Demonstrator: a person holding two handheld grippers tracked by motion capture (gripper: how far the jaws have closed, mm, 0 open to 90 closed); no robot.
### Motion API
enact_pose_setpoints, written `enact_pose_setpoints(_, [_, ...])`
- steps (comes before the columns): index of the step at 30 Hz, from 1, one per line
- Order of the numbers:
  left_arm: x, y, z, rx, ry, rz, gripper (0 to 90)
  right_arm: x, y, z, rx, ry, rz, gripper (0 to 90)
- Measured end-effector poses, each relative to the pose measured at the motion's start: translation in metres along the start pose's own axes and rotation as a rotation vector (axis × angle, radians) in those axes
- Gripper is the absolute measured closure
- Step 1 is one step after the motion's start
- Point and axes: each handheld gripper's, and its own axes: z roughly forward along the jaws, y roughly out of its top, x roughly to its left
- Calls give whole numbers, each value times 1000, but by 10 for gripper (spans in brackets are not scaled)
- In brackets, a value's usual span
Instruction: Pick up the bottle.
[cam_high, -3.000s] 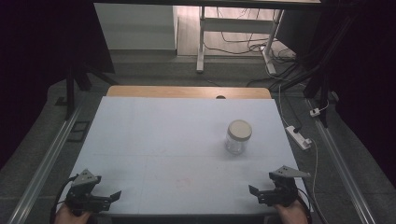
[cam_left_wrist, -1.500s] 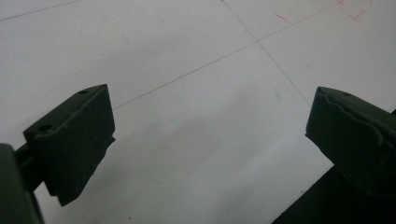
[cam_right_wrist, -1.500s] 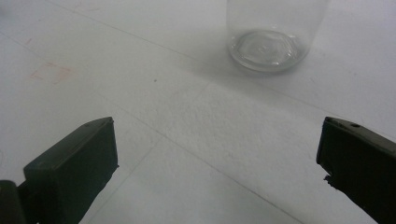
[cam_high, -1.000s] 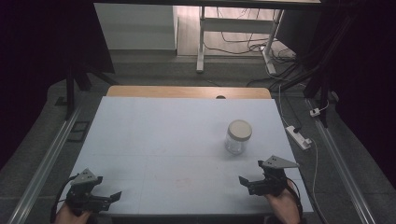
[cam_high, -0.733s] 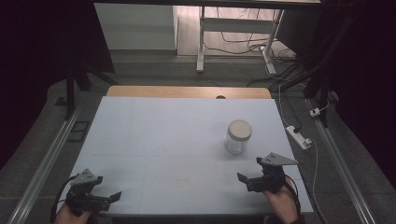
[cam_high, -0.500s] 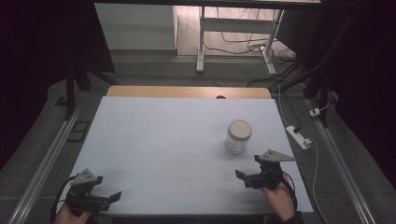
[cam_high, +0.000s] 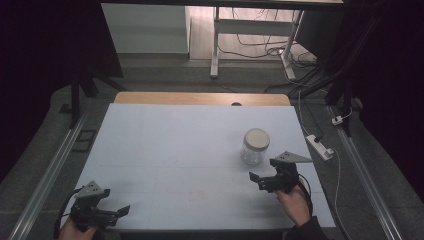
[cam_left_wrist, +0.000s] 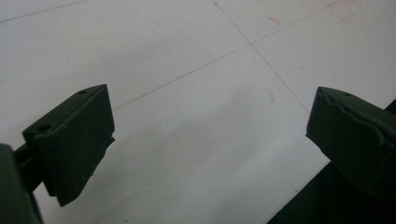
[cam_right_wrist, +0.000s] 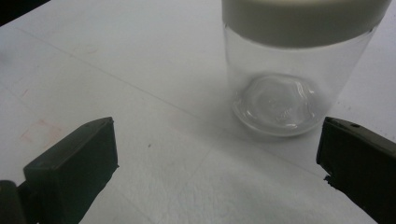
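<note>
A clear glass jar (cam_high: 254, 146) with a cream lid stands upright on the white table (cam_high: 175, 150), right of centre. My right gripper (cam_high: 263, 181) hovers just in front of the jar, open, jaws wide apart and empty. In the right gripper view the jar (cam_right_wrist: 289, 74) stands a short way beyond the jaws, towards the right one, and looks empty. My left gripper (cam_high: 111, 212) sits at the table's near left corner, open with nothing between its jaws; in the left gripper view its jaws frame bare white table (cam_left_wrist: 196, 116).
A wooden strip (cam_high: 200, 98) runs along the table's far edge. A white power strip (cam_high: 320, 146) lies off the table's right side, on the floor. Metal rails flank the table left and right. Faint red marks (cam_right_wrist: 39, 128) show on the surface.
My right gripper has moved forward and leftward from the near right corner to just in front of the jar. The left gripper and the jar have stayed put.
</note>
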Motion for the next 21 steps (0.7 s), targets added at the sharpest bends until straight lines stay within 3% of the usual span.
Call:
enact_pose_setpoints(7, [0, 0, 0, 0, -2, 1, 20, -5, 9, 13, 31, -3, 8, 0])
enact_pose_setpoints(17, [0, 0, 1, 7, -5, 2, 19, -10, 18, 31, 57, -93, -37, 0])
enact_pose_setpoints(21, [0, 0, 1, 8, -6, 3, 18, -14, 19, 34, 59, -100, -36, 0])
